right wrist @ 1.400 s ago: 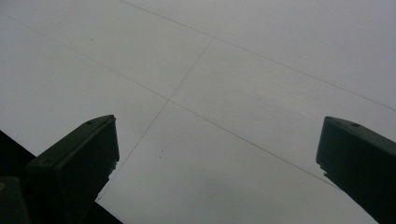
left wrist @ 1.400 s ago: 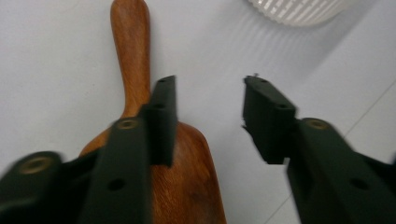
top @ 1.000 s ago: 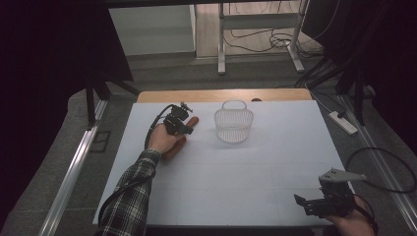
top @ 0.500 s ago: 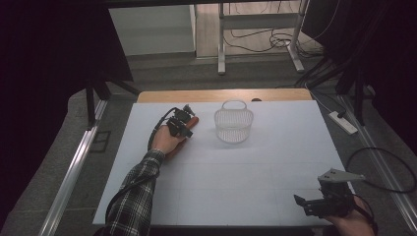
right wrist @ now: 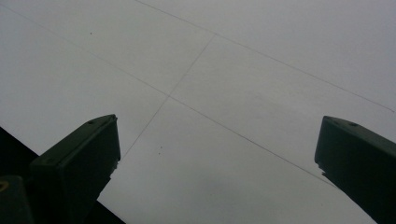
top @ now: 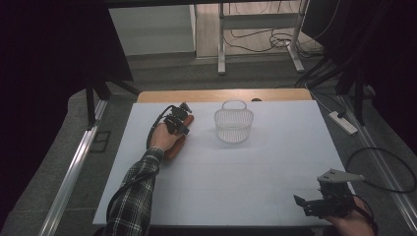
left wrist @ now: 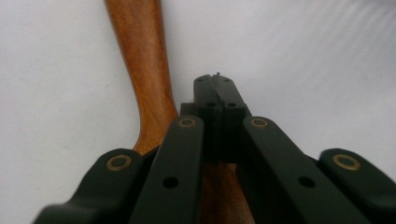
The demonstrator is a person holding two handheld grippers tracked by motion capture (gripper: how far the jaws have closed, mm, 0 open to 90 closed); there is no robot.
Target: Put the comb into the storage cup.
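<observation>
No text, label, brand, number or sign can be read anywhere in these pictures. The white bench carries only thin pencil-like grid lines, with no lettering. The wooden piece under the left gripper shows plain grain and no stamp or mark. The white mesh basket has no tag that can be made out. The black fingers of the right gripper are unmarked, and the brass-coloured rivets on the left gripper bear no writing. The grey plate on the right gripper in the high view is blank as far as can be told.
</observation>
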